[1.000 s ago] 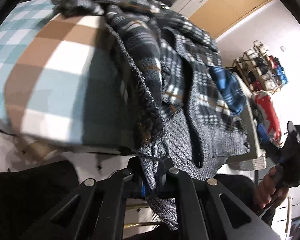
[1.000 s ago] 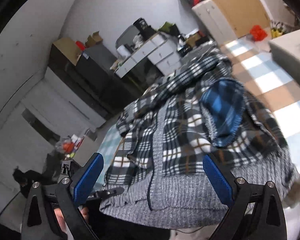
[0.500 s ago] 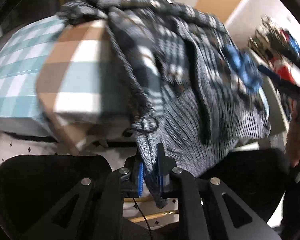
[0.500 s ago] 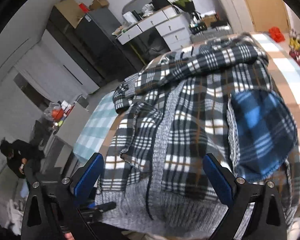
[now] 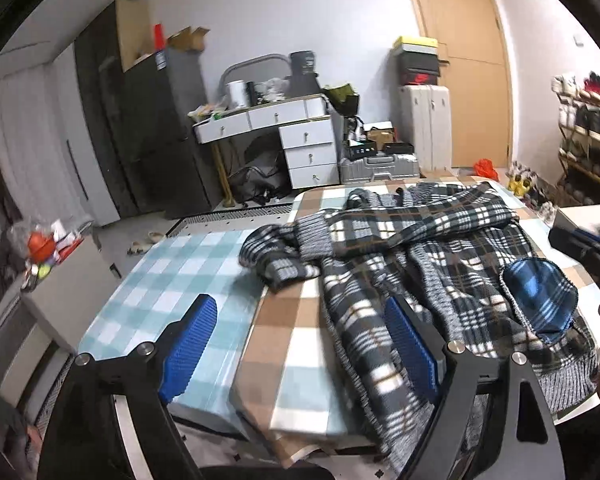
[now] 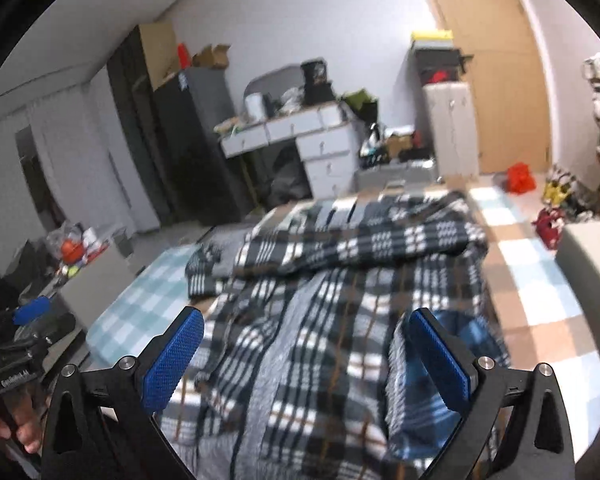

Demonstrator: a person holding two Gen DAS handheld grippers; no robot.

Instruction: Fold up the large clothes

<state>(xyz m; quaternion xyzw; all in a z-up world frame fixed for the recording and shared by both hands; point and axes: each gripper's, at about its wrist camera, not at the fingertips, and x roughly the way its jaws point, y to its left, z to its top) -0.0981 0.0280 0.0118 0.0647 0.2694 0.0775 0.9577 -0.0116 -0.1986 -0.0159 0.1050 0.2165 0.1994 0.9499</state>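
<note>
Lying rumpled on the checked desk (image 5: pixel 220 272), plaid jacket (image 5: pixel 440 272) with blue pocket (image 5: pixel 540 296), left gripper (image 5: pixel 300 344) spread apart at its left edge, right gripper (image 6: pixel 304 360) spread apart above its hem, both empty

One plaid jacket (image 5: pixel 440 264); seemingly four shoeboxes (image 5: pixel 418 60).

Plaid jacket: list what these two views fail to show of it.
- Plaid jacket hem, left wrist view: hidden behind the left hand-held gripper and the frame edge.
- Jacket weave, right wrist view: motion-blurred.
- Blue pocket, right wrist view: partly covered by the right hand-held gripper finger.
</note>
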